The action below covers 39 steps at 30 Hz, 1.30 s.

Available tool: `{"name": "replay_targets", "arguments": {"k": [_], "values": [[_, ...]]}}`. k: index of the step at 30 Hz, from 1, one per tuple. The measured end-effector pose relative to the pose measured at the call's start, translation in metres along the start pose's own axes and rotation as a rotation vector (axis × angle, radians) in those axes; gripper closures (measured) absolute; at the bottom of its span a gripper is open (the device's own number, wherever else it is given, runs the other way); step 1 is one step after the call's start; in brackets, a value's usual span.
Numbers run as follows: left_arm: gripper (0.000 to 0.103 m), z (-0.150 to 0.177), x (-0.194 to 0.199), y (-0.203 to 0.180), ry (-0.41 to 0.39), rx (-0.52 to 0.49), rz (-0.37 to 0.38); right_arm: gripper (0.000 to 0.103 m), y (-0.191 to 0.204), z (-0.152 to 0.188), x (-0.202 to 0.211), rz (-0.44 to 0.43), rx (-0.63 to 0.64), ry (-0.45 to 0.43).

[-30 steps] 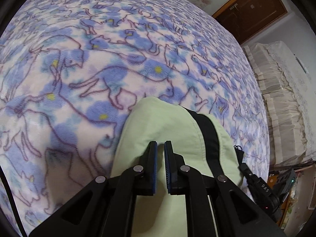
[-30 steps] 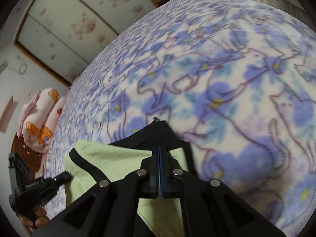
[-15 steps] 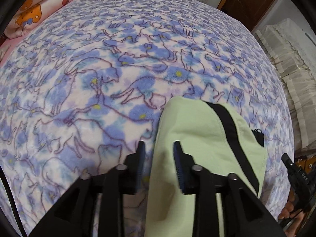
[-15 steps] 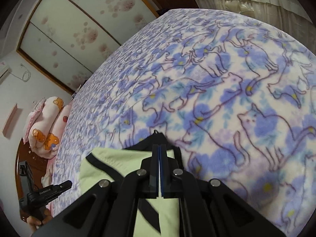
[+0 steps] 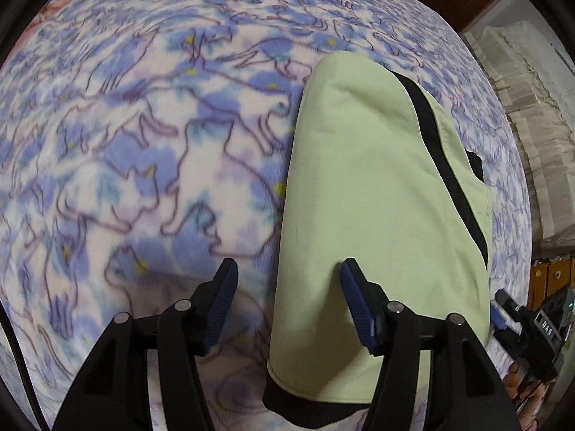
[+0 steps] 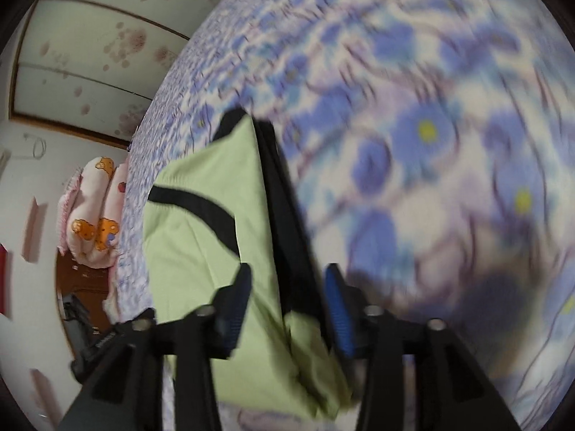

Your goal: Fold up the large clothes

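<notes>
In the left wrist view, the pale green garment point(image 5: 377, 186) is seen lying folded on the bed point(image 5: 143, 143). The left gripper point(image 5: 287, 298) is opening, nothing pinched.

In the right wrist view, the right gripper point(image 6: 287, 309) is opening astride the garment's black-trimmed edge. Soft, light cloth is judged; doubled edges should be pinched.

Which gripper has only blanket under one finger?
The left gripper: its opening jaws straddle the green garment's edge, one finger over the cat blanket. The right gripper straddles garment folds.
</notes>
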State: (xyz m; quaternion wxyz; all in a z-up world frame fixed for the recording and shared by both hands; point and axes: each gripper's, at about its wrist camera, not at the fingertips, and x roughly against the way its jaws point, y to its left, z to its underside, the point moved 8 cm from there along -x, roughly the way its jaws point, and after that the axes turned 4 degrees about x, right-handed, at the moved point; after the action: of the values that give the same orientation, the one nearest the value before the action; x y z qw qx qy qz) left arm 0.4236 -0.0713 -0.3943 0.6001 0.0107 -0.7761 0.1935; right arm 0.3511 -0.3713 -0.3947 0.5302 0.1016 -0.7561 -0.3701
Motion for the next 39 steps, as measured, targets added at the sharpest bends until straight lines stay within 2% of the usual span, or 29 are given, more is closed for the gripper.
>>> {"name": "replay_targets", "arguments": {"k": [2, 5, 6, 9, 12, 15, 22, 27, 29, 31, 34, 35, 36, 39], "values": [[0.039, 0.01, 0.001, 0.004, 0.008, 0.033, 0.022, 0.052, -0.002, 0.011, -0.002, -0.004, -0.009, 0.027], [0.034, 0.026, -0.001, 0.01, 0.046, 0.076, 0.073, 0.035, -0.001, 0.028, -0.01, -0.023, 0.01, 0.105], [0.032, 0.03, -0.002, 0.011, 0.058, 0.085, 0.09, 0.033, -0.001, 0.032, -0.012, -0.024, 0.024, 0.128], [0.025, 0.047, -0.005, 0.014, 0.112, 0.1, 0.143, 0.033, -0.001, 0.047, -0.02, -0.027, 0.068, 0.206], [0.024, 0.058, -0.014, 0.018, 0.145, 0.119, 0.195, 0.031, -0.003, 0.057, -0.028, -0.058, 0.083, 0.273], [0.024, 0.069, -0.024, 0.018, 0.221, 0.136, 0.265, 0.028, -0.004, 0.058, -0.031, -0.1, 0.081, 0.295], [0.021, 0.073, -0.038, 0.01, 0.285, 0.09, 0.311, 0.024, -0.009, 0.05, -0.035, -0.189, 0.015, 0.34], [0.015, 0.07, -0.046, -0.005, 0.332, 0.038, 0.262, 0.023, -0.013, 0.05, -0.034, -0.195, -0.004, 0.353], [0.014, 0.069, -0.047, -0.013, 0.334, 0.012, 0.221, 0.023, -0.013, 0.05, -0.033, -0.177, -0.018, 0.347], [0.014, 0.071, -0.044, -0.021, 0.318, -0.026, 0.146, 0.023, -0.013, 0.051, -0.031, -0.149, -0.031, 0.333], [0.014, 0.077, -0.03, -0.025, 0.253, -0.07, 0.016, 0.023, -0.008, 0.055, -0.025, -0.043, -0.004, 0.309], [0.014, 0.078, -0.026, -0.029, 0.238, -0.088, -0.013, 0.023, -0.005, 0.057, -0.021, 0.03, 0.038, 0.301], [0.014, 0.082, -0.02, -0.036, 0.213, -0.119, -0.05, 0.023, -0.002, 0.058, -0.019, 0.069, 0.068, 0.294], [0.014, 0.09, -0.01, -0.054, 0.176, -0.162, -0.098, 0.023, 0.013, 0.062, -0.011, 0.175, 0.15, 0.258]]}}
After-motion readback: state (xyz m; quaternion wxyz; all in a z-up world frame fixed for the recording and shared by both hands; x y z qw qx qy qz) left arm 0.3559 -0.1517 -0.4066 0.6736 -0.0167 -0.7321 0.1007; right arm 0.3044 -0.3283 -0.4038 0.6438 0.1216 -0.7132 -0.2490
